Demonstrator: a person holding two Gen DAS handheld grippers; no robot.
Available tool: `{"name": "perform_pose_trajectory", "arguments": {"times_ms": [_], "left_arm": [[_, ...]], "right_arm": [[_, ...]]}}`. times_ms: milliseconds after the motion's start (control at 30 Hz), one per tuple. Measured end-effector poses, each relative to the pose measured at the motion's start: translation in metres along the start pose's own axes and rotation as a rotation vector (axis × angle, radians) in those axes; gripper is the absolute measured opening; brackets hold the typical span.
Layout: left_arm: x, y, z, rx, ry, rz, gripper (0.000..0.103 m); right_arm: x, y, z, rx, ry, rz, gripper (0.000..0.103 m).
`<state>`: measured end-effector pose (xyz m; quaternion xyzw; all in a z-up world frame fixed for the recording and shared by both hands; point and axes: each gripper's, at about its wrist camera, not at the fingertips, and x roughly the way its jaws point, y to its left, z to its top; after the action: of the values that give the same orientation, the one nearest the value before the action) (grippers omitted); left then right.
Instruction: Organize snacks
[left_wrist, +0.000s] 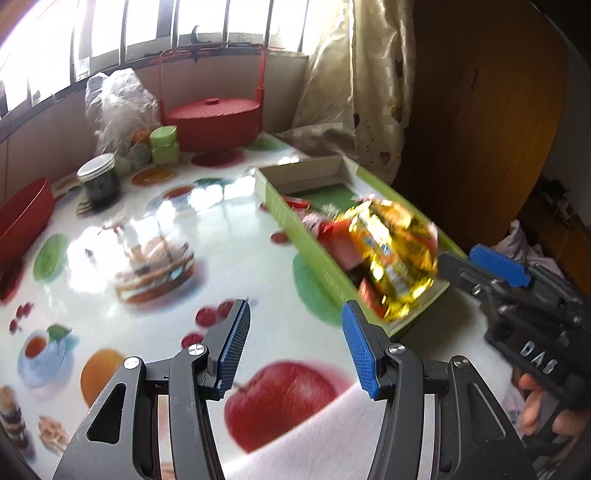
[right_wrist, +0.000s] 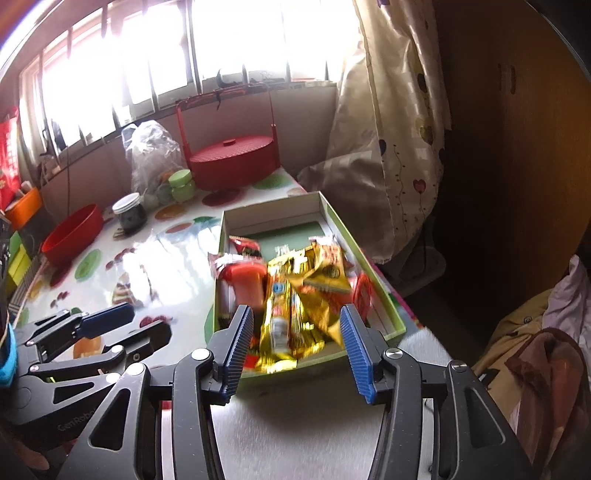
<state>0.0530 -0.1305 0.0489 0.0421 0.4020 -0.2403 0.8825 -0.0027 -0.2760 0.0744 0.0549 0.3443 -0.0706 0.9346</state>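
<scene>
A green cardboard box (right_wrist: 388, 310) lies on the fruit-print table and holds gold foil snack packs (right_wrist: 295, 306) and red snack packets (right_wrist: 245, 282). In the left wrist view the box (left_wrist: 314, 254) is to the right, with the gold packs (left_wrist: 391, 254) piled at its near end. My right gripper (right_wrist: 293, 347) is open, its blue fingers either side of the gold packs at the box's near edge, not touching them. It also shows in the left wrist view (left_wrist: 480, 273). My left gripper (left_wrist: 295, 347) is open and empty over the table, left of the box.
A red lidded basket with a tall handle (right_wrist: 232, 158) stands at the back by the window. A clear plastic bag (right_wrist: 153, 155), green tubs (right_wrist: 183, 184), a dark jar (right_wrist: 129, 214) and a red bowl (right_wrist: 72, 232) stand at back left. A curtain (right_wrist: 391, 129) hangs right.
</scene>
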Motion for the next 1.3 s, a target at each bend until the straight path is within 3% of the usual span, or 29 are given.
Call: {"name": "perform_pose_trajectory", "arguments": {"times_ms": [367, 800, 1300], "left_arm": [[0.005, 0.006, -0.037, -0.024, 0.071, 0.045, 0.053], [0.016, 0.001, -0.046, -0.010, 0.091, 0.058, 0.053], [0.017, -0.005, -0.049, 0.001, 0.075, 0.097, 0.054]], "right_arm": [[0.006, 0.004, -0.039, 0.017, 0.079, -0.010, 0.049], [0.026, 0.009, -0.060, -0.017, 0.140, -0.055, 0.049], [0.026, 0.015, -0.066, -0.038, 0.110, -0.088, 0.051]]}}
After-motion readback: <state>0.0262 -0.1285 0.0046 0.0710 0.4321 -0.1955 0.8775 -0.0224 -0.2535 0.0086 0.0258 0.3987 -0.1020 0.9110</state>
